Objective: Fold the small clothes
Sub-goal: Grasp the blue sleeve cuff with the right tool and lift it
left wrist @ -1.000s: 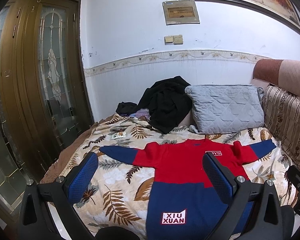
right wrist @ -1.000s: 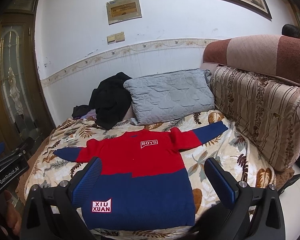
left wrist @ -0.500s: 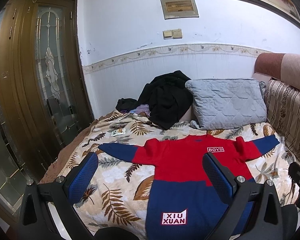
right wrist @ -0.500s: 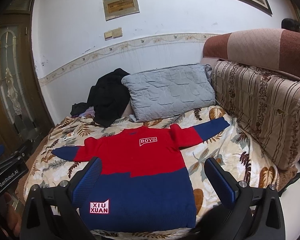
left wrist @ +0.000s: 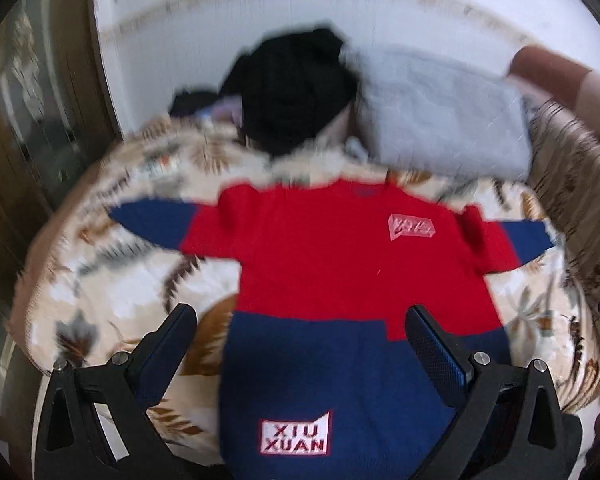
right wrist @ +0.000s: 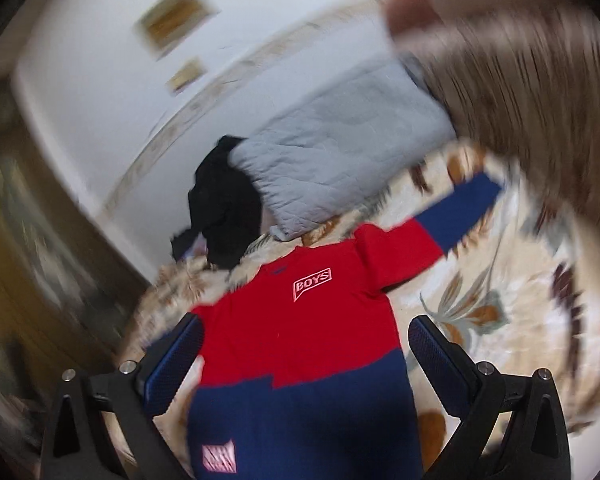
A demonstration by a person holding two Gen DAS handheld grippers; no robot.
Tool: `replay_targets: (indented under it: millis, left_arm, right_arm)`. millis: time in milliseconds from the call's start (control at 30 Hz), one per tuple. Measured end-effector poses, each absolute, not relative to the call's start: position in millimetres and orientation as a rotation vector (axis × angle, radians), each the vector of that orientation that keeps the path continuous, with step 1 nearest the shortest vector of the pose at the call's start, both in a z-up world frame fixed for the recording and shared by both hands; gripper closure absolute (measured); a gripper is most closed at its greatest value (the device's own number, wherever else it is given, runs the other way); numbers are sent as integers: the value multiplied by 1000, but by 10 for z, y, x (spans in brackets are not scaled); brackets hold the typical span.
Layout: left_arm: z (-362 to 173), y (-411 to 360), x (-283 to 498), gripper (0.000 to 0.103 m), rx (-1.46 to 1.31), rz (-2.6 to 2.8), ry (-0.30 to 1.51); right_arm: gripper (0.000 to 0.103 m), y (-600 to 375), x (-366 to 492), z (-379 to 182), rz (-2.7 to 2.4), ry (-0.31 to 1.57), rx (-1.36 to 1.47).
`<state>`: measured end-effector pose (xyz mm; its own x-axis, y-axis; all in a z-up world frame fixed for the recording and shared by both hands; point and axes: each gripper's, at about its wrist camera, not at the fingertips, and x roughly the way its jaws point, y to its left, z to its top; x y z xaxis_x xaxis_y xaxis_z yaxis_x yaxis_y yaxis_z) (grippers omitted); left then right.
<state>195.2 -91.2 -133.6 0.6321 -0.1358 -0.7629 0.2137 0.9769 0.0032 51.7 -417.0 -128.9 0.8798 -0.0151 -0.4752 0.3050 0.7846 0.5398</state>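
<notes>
A small red and navy sweater (left wrist: 340, 272) lies flat, front up, on the leaf-print bedspread (left wrist: 112, 280), both sleeves spread out sideways. It carries a white "XIU XUAN" patch (left wrist: 294, 438) near the hem and a "BOYS" patch (right wrist: 312, 279) on the chest. My left gripper (left wrist: 300, 344) hovers open above the sweater's lower half, fingers apart with nothing between them. My right gripper (right wrist: 306, 354) is also open, tilted, above the sweater (right wrist: 300, 344) where red meets navy. Both views are motion-blurred.
A grey quilted pillow (left wrist: 440, 116) and a heap of black clothing (left wrist: 292, 88) lie at the head of the bed against the white wall. A striped brown sofa back (right wrist: 532, 92) borders the right side. A wooden glass-panelled door (left wrist: 32, 128) stands at left.
Both grippers have moved forward and down toward the sweater, which now looks larger. The right view has rolled and tilted. The sweater itself lies as before, and both grippers stay open.
</notes>
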Motion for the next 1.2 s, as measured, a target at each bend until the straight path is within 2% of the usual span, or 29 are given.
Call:
replay_targets:
  millis: [100, 133, 300, 400, 733, 767, 800, 833, 900, 1000, 1200]
  left_arm:
    - [-1554, -998, 2253, 0, 90, -181, 895]
    - [-1632, -1030, 2368, 0, 93, -168, 898]
    - [-1874, -1070, 2659, 0, 114, -93, 813]
    - [-1999, -1063, 2770, 0, 157, -64, 760]
    - [-2173, -1243, 3074, 0, 213, -88, 772]
    - [-2184, -1256, 3080, 0, 212, -89, 773]
    - [-2192, -1264, 3086, 0, 214, -90, 772]
    - [-2196, -1268, 3088, 0, 218, -88, 770]
    - [-2193, -1263, 3092, 0, 224, -81, 763]
    - [-2152, -1196, 3105, 0, 205, -67, 759]
    - [-2031, -862, 3124, 0, 158, -24, 742]
  right_arm:
    - [8, -4935, 807, -1660, -244, 480, 856]
    - [18, -5187, 882, -1797, -287, 490, 886]
    - [48, -6065, 1334, -2223, -439, 470, 985]
    - [51, -6528, 1544, -2418, -499, 438, 1067]
    - [54, -7384, 2052, -2842, -626, 429, 1139]
    - [57, -7414, 2099, -2846, -627, 416, 1126]
    - [66, -7421, 2141, -2845, -640, 426, 1111]
    - [79, -7428, 2194, -2850, -641, 441, 1092]
    - [89, -7437, 2264, -2844, -634, 448, 1054]
    - [92, -7337, 2299, -2729, -599, 431, 1018]
    - [93, -6516, 2429, -1971, -361, 357, 923]
